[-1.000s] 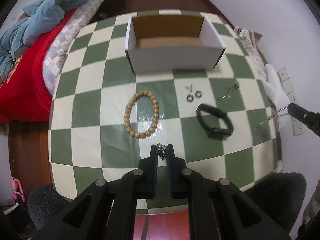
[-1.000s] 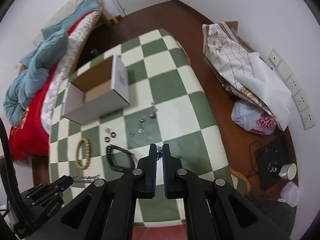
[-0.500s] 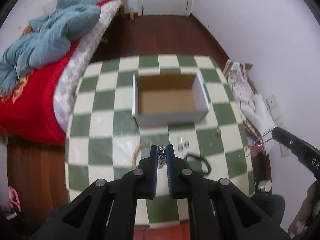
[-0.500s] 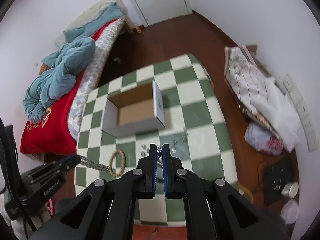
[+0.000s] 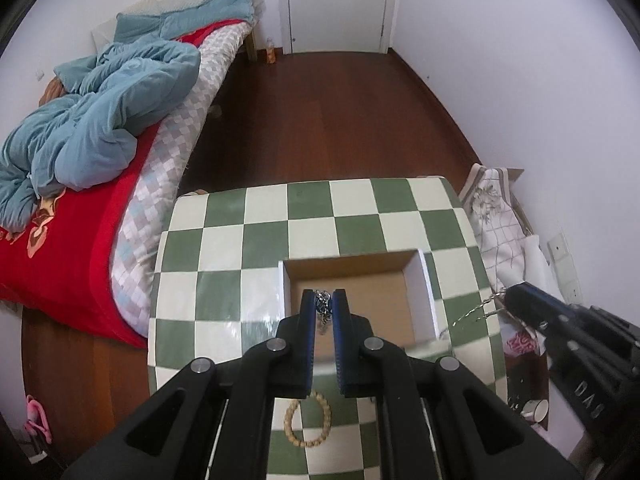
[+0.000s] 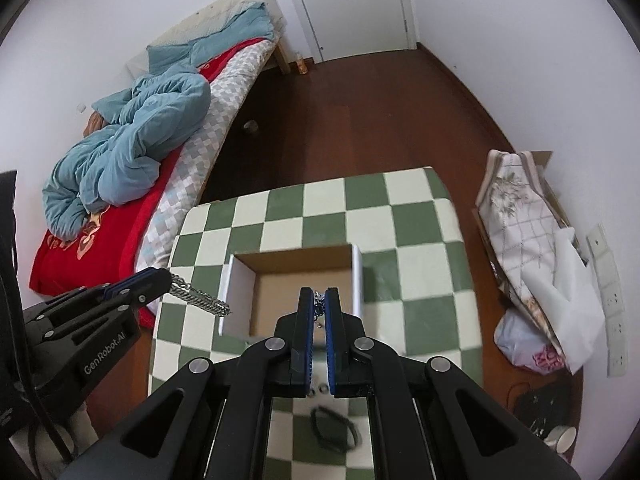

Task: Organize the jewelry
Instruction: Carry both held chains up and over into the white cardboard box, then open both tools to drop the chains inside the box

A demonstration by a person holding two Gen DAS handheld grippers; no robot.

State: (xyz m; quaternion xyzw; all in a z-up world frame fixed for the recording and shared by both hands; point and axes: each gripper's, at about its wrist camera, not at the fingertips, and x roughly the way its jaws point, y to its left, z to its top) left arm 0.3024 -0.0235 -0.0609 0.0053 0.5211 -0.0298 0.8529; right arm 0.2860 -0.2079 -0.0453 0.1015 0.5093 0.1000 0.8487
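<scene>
My left gripper (image 5: 323, 298) is shut on a thick silver chain (image 5: 322, 308), held high over the open cardboard box (image 5: 352, 292). From the right wrist view that chain (image 6: 200, 295) hangs from the left gripper (image 6: 166, 276) at the box's left wall. My right gripper (image 6: 318, 296) is shut on a thin silver chain (image 6: 319, 300) above the box (image 6: 304, 292); in the left wrist view this chain (image 5: 474, 310) dangles from the right gripper (image 5: 506, 294). A wooden bead bracelet (image 5: 308, 424) and a black band (image 6: 334, 428) lie on the checkered table (image 5: 224, 248).
Small rings (image 6: 320, 389) lie on the table near me. A bed with blue duvet (image 5: 100, 112) stands left. Bags and cloth (image 6: 528, 240) lie on the floor at right, with a white mug (image 6: 562, 438). A door (image 5: 336, 4) is at the back.
Both grippers have risen and moved forward with their chains; they now hang over the box. The bracelet, band and rings have dropped toward the bottom of view.
</scene>
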